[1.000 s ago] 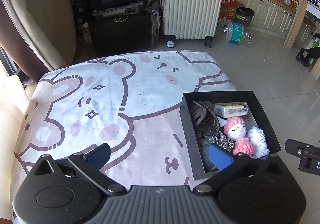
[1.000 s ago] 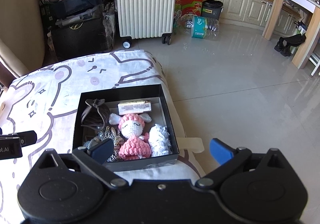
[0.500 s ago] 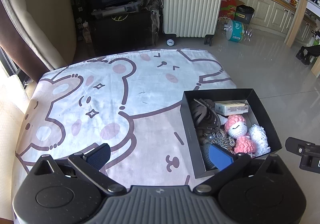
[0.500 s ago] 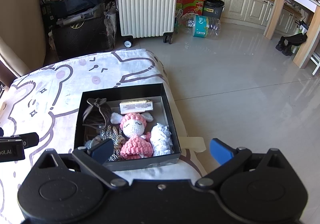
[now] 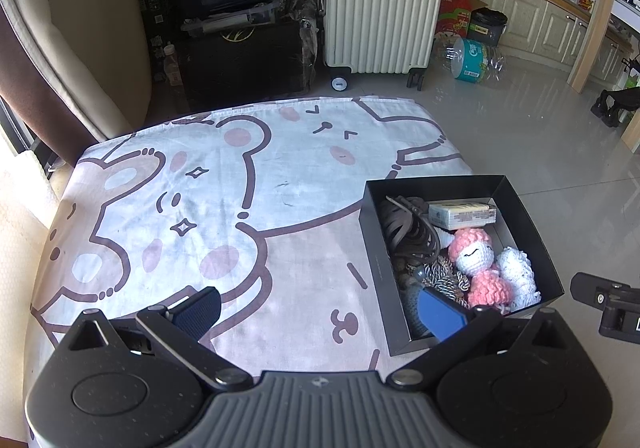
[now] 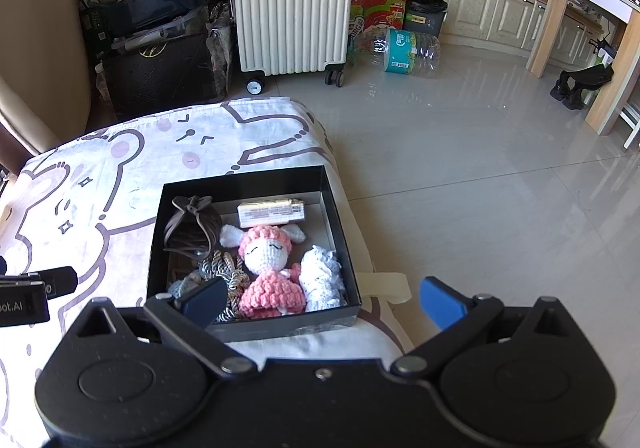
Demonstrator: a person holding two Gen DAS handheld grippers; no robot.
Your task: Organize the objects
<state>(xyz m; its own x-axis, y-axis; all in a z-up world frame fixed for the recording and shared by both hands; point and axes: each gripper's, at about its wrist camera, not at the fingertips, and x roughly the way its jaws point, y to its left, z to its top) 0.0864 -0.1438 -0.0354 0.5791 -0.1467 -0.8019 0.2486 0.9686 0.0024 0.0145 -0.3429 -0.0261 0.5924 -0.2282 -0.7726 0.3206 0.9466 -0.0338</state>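
Your left gripper (image 5: 320, 308) hovers over a table draped in a cartoon-bear cloth (image 5: 224, 208), its blue-padded fingers spread wide and holding nothing. Your right gripper (image 6: 322, 298) is likewise spread wide and empty, hanging over the near edge of a black box (image 6: 332, 208) that sits at the table's right side, close to the edge. Inside the box lie a pink and white crochet doll (image 6: 268, 260), a white crochet piece (image 6: 322, 276) just right of the doll, a dark brown strap bundle (image 6: 192, 226) on the left, a small cream packet (image 6: 271, 213) along the far wall, and a twisted cord (image 6: 228, 272) near the front. Beyond the table stands a white suitcase (image 6: 292, 4) on the tiled floor.
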